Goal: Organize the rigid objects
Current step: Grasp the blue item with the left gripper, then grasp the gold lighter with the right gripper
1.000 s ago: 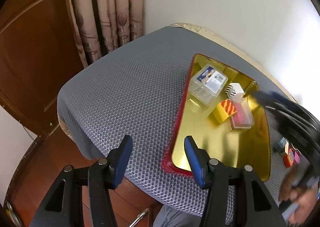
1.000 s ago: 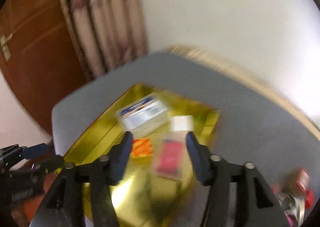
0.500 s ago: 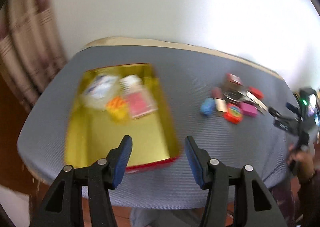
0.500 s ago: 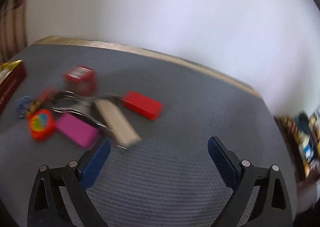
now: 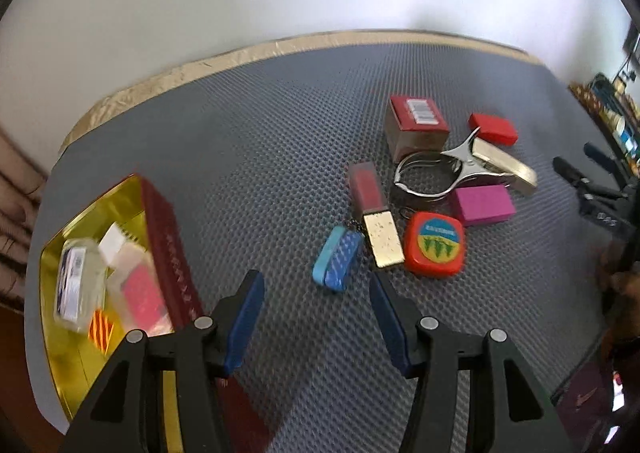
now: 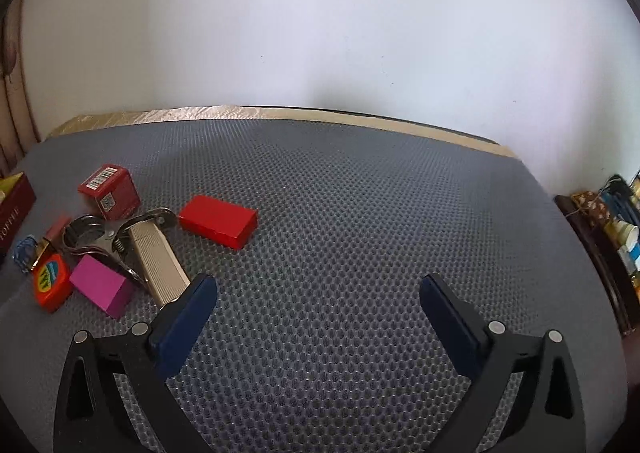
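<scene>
On the left, the gold tray (image 5: 86,221) already holds several items; right of it a cluster, including the blue case (image 5: 337,262), waits. Both grippers (image 5: 316,317) (image 6: 316,309) gape empty.

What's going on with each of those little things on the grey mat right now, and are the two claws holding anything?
Left gripper: open, empty.
Right gripper: open wide, empty.
Gold tray: partly filled.
Red box: on mat, barcode up.
Metal clip: lying flat across the beige block.
Tape measure: flat, face up.
</scene>
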